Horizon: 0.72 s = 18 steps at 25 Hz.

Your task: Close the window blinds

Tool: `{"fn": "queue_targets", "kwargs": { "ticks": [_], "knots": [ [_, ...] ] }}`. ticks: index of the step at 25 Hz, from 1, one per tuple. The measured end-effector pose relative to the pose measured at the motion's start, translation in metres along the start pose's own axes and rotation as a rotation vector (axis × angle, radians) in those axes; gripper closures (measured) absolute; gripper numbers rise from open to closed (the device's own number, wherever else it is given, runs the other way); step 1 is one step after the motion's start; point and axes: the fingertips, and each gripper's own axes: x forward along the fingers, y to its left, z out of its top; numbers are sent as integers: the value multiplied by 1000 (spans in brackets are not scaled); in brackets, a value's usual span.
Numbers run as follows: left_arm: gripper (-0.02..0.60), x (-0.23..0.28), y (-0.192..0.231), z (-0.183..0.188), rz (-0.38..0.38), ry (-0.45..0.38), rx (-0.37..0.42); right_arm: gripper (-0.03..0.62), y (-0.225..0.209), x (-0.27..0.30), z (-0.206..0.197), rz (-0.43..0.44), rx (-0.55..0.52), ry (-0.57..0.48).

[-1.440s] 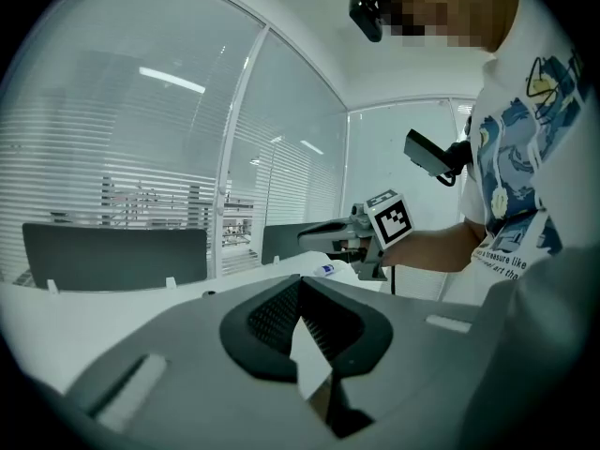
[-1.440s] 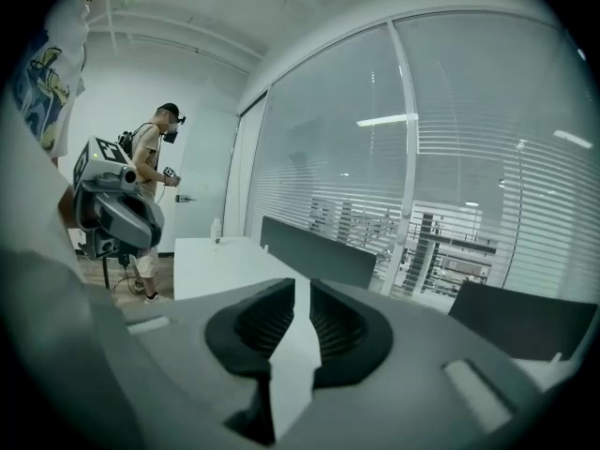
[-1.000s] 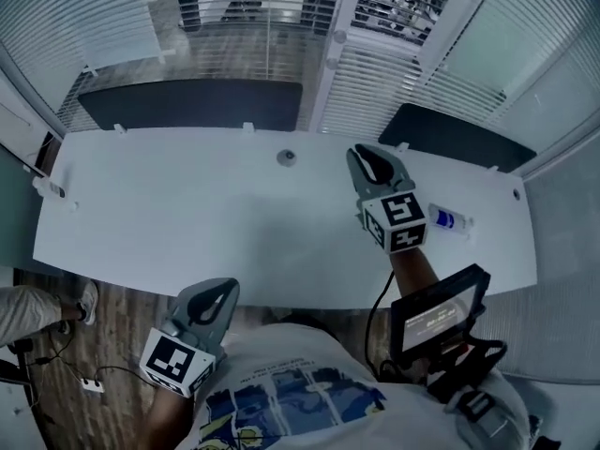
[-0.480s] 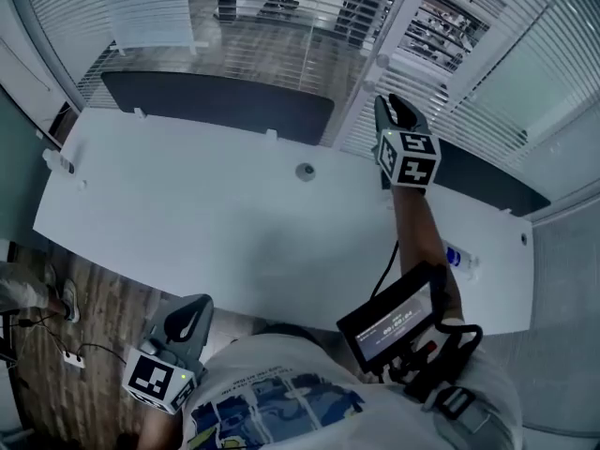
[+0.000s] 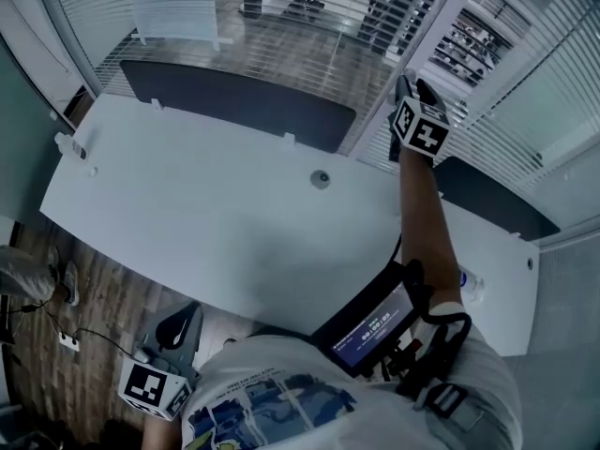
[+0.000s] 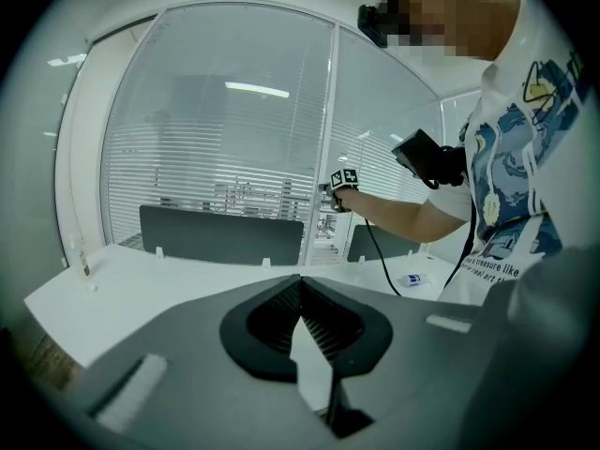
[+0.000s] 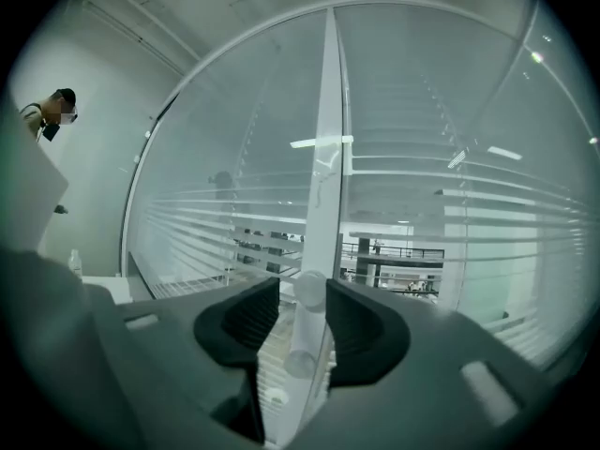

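White slatted blinds (image 5: 525,111) hang on the windows behind the desk; through the open slats (image 7: 225,223) I see the room beyond. My right gripper (image 5: 415,84) is stretched out level to the white window post (image 7: 328,157). Its jaws have just been opening, and the blinds' white wand (image 7: 302,331) with its round knob hangs between them. The right gripper (image 7: 302,293) is open and does not clamp the wand. My left gripper (image 5: 183,319) hangs low at my left side, short of the desk edge. In its own view the left gripper (image 6: 300,281) is shut on nothing.
A long white desk (image 5: 206,204) stands between me and the windows, with dark screen panels (image 5: 234,101) along its far edge and a round grommet (image 5: 321,178). A small bottle (image 5: 472,279) lies at its right end. A screen device (image 5: 375,326) rides on my right forearm.
The right gripper went from above the desk to the window post and its jaws opened around the wand. The left gripper dropped towards the lower left.
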Motion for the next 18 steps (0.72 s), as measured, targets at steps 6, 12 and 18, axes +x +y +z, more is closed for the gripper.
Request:
{"fn": "queue_targets", "kwargs": {
  "ticks": [6,12,18],
  "knots": [
    [578,3,0,-2,11,2,5,451,-5,15,-1,-47,47,-10],
    [578,14,0,4,-7,18,8,459,-9,24,-3,-105,49,0],
    [578,22,-8,11,-31,4,23,467,-12,22,-3,-176,-27,34]
  ]
}}
